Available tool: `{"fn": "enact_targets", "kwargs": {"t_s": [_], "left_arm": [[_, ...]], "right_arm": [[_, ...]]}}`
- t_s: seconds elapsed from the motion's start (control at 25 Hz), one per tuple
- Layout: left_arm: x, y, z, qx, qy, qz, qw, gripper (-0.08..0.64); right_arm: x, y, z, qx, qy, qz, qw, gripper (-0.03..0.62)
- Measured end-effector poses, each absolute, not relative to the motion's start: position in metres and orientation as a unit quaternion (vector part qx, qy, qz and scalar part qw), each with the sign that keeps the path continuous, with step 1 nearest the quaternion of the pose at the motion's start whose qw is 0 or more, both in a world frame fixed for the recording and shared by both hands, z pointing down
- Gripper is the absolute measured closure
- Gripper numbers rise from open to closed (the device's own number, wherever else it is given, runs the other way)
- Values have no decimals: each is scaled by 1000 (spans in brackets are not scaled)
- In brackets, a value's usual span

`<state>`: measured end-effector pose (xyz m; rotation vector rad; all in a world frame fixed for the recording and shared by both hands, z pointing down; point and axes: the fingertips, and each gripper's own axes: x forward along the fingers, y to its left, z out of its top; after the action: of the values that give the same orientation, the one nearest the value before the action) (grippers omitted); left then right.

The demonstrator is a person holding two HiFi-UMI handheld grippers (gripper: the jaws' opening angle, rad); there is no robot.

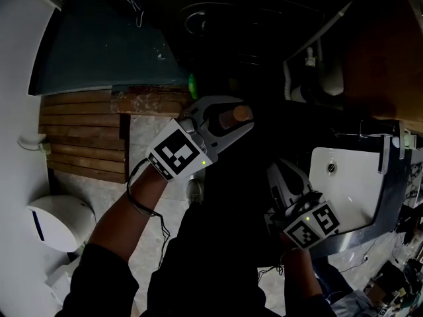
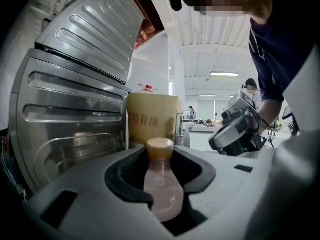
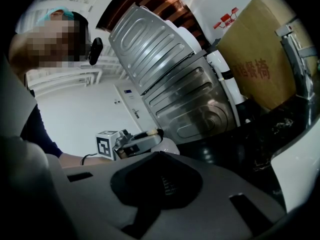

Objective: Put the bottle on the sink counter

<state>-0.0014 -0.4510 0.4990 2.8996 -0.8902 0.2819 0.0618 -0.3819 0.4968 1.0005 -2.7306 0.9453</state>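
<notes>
While the left hand-held gripper (image 1: 232, 119) hangs in the air, its jaws are clamped on the bottle (image 2: 162, 186). The bottle's pale body sits between the pads and its tan cap pokes out past the jaw tips. The right hand-held gripper (image 1: 283, 177) sits lower and to the right in the head view, well apart from the left one, with its jaws together and nothing in them. A white sink (image 1: 353, 193) lies just beside the right hand-held gripper, its rounded left edge nearest the jaws and its metal rim running along the far right. In the left gripper view, a ribbed steel panel (image 2: 75, 104) walls off the whole left side ahead of the bottle. A cardboard box (image 2: 152, 115) with red print stands straight ahead, close against the panel's edge. Right of the box the view opens into a long lit room. The right gripper view shows a dark glossy bench (image 3: 260, 149) running ahead under the foot of the panel and the box. In the head view, wooden slats (image 1: 79, 131) lie far left, well clear of both hands.
</notes>
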Motion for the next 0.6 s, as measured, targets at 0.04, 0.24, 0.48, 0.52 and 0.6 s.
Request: {"fn": "enact_targets", "kwargs": {"t_s": [0.04, 0.24, 0.48, 0.52, 0.6], "left_arm": [[-1, -450, 499, 951, -292, 94, 45, 423], [-2, -449, 500, 950, -295, 95, 37, 423], [-1, -449, 499, 949, -299, 91, 33, 422], [-1, -449, 499, 949, -300, 91, 33, 422], [-2, -449, 499, 948, -303, 89, 33, 422]], "right_arm": [[61, -382, 496, 327, -892, 309, 41, 568], [59, -383, 495, 324, -893, 311, 40, 568], [57, -382, 495, 321, -893, 314, 40, 568], [57, -382, 494, 320, -893, 314, 40, 568], [56, -382, 493, 319, -893, 314, 39, 568]]}}
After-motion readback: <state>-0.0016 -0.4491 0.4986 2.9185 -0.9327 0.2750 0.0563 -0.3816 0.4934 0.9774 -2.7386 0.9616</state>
